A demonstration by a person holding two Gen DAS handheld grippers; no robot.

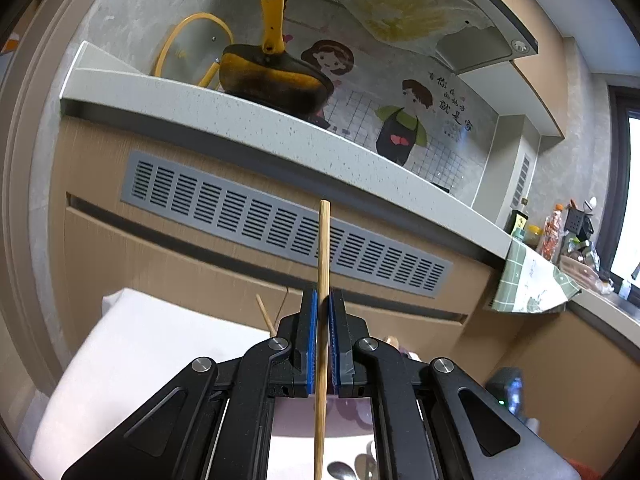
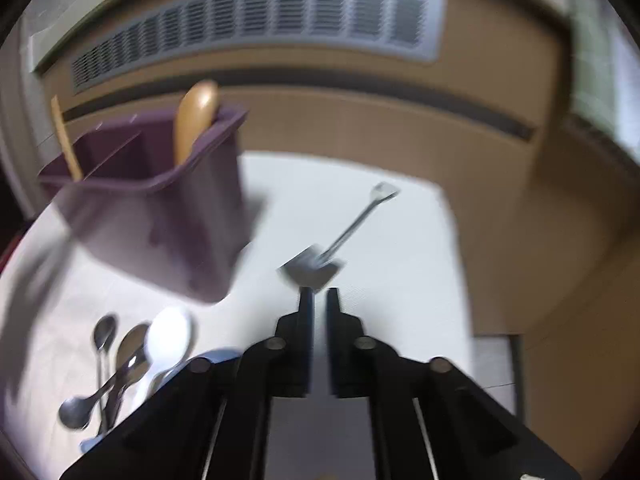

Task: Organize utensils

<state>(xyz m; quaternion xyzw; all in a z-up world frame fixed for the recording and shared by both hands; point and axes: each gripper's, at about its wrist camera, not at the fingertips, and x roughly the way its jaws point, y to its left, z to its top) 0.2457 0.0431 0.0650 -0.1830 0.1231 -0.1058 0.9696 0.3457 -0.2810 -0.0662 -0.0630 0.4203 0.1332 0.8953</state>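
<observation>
My left gripper point(image 1: 323, 300) is shut on a bamboo chopstick point(image 1: 322, 264) that stands upright between the blue pads point(image 1: 313, 332), above the white table point(image 1: 132, 344). The right wrist view is motion-blurred. My right gripper point(image 2: 318, 294) is nearly shut with a narrow gap and nothing in it, just short of a small metal spatula point(image 2: 344, 236) lying on the table. A purple utensil holder point(image 2: 160, 208) stands at the left with a wooden spoon point(image 2: 196, 120) and a chopstick point(image 2: 66, 140) in it. Several metal spoons point(image 2: 116, 368) and a white spoon point(image 2: 168, 336) lie at the lower left.
A wooden cabinet front with a grey vent grille point(image 1: 280, 220) rises behind the table. On the counter above it sit a yellow pan point(image 1: 272, 76) and a glass lid point(image 1: 192, 44). Bottles and a green checked cloth point(image 1: 532, 280) are at the right.
</observation>
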